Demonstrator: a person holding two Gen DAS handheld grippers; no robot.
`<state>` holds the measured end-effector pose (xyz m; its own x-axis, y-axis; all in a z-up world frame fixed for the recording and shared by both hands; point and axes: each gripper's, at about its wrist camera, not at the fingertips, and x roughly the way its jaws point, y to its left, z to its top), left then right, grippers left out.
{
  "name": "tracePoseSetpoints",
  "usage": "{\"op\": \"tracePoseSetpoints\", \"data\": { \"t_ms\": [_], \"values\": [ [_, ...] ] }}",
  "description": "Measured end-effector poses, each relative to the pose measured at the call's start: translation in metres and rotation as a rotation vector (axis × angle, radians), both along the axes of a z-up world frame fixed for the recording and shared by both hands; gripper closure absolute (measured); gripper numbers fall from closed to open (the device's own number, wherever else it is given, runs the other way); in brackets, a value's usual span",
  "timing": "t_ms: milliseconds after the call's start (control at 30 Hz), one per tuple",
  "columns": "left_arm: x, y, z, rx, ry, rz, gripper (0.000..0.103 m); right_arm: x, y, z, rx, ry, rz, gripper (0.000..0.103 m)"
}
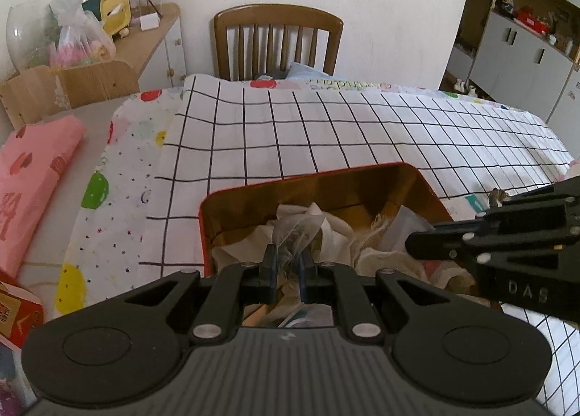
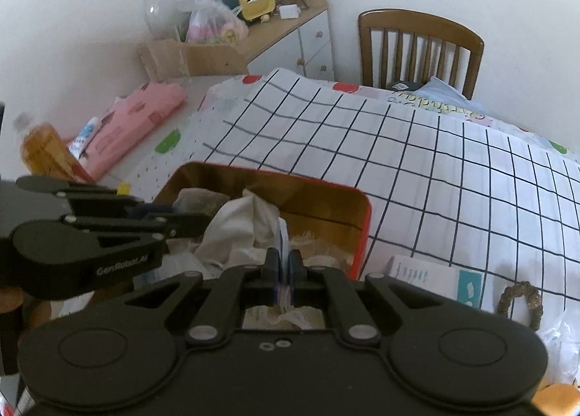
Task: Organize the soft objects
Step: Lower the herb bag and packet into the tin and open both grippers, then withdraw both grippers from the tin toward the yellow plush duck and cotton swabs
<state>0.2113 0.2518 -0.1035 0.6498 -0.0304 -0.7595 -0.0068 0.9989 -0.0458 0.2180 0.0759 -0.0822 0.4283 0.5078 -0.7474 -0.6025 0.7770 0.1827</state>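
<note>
A red tin box [image 1: 427,184] with a gold inside stands open on the checked cloth and holds crumpled white and cream fabrics [image 1: 384,256]. My left gripper [image 1: 288,260] hangs over the box, shut on a clear plastic pouch [image 1: 299,229] with something dark in it. From the right, my right gripper [image 1: 420,236] reaches over the same box. In the right wrist view my right gripper [image 2: 284,262] is shut on a thin white packet [image 2: 282,234] just above the fabrics. A bunched white cloth [image 2: 239,224] rises between it and the left gripper [image 2: 195,222].
A white black-checked cloth [image 1: 326,133] covers the table over a dotted sheet. A folded pink cloth [image 1: 29,177] lies at the left. A wooden chair [image 1: 277,39] stands behind the table, a cluttered cabinet [image 1: 152,35] at back left. A leaflet [image 2: 435,282] and woven ring [image 2: 518,303] lie right of the box.
</note>
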Motion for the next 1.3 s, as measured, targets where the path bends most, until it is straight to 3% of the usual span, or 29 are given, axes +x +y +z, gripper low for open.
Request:
{"op": "tracePoseSetpoints", "data": {
  "t_ms": [133, 233, 300, 367, 400, 800, 1300],
  "values": [
    [0.001, -0.002, -0.003, -0.005, 0.017, -0.001, 0.092, -0.003, 0.002, -0.003, -0.011, -0.004, 0.018, 0.091],
    [0.001, -0.003, -0.005, -0.001, 0.025, 0.005, 0.085, -0.005, 0.002, -0.004, -0.01, -0.003, 0.037, 0.086],
    [0.0, -0.002, -0.004, -0.004, 0.021, 0.012, 0.073, -0.006, 0.001, -0.003, -0.008, -0.005, 0.038, 0.083],
    [-0.003, -0.001, -0.002, -0.003, 0.002, 0.023, 0.045, -0.008, 0.001, -0.003, -0.006, -0.005, 0.045, 0.081],
    [-0.004, -0.001, 0.0, -0.003, -0.01, 0.027, 0.041, -0.009, 0.001, -0.003, -0.008, -0.01, 0.046, 0.08],
    [-0.02, -0.001, 0.02, -0.012, -0.05, 0.025, 0.035, -0.019, -0.011, 0.015, 0.008, -0.064, 0.07, 0.059],
    [-0.051, -0.03, 0.06, -0.024, -0.122, -0.032, 0.03, -0.044, -0.055, 0.059, 0.081, -0.122, 0.078, 0.046]
  ]
}}
